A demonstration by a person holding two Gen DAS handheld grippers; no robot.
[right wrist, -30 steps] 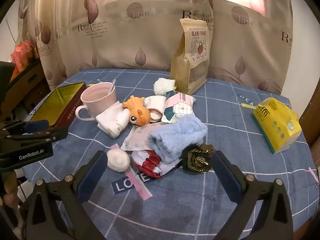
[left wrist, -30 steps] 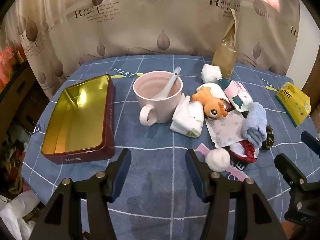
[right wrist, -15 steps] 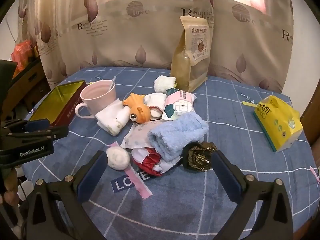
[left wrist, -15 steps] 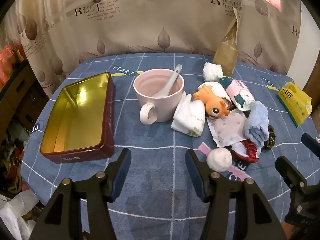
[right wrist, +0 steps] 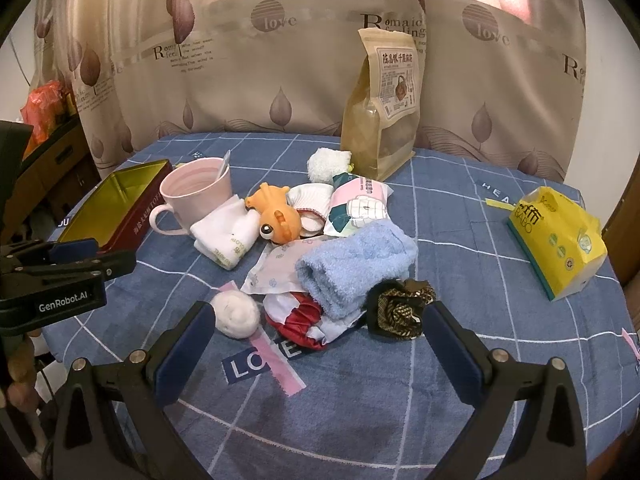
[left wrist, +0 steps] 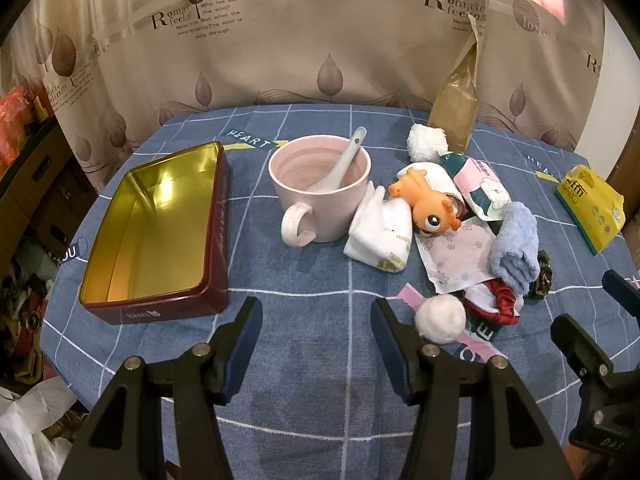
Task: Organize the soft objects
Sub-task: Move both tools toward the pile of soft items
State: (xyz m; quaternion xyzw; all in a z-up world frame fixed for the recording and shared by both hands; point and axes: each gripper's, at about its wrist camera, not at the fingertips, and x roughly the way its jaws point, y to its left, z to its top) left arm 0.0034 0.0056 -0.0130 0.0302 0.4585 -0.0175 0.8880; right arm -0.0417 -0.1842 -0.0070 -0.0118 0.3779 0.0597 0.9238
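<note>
A: Tin (left wrist: 152, 232) sits empty at bench left; soft pile lies right of the mug (left wrist: 320, 196). Start with the white ball (left wrist: 440, 319), nearest and free of the heap

B: Agreed. Left gripper (left wrist: 316, 320) hovers tilted down, jaws apart, nothing between. Right gripper (right wrist: 316, 336) likewise spread wide, before the blue towel (right wrist: 356, 268), holding nothing

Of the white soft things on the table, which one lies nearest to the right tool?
The white ball, alone on the cloth beside the left finger of the right tool. The folded white cloth and fluffy white puff lie farther back.
</note>
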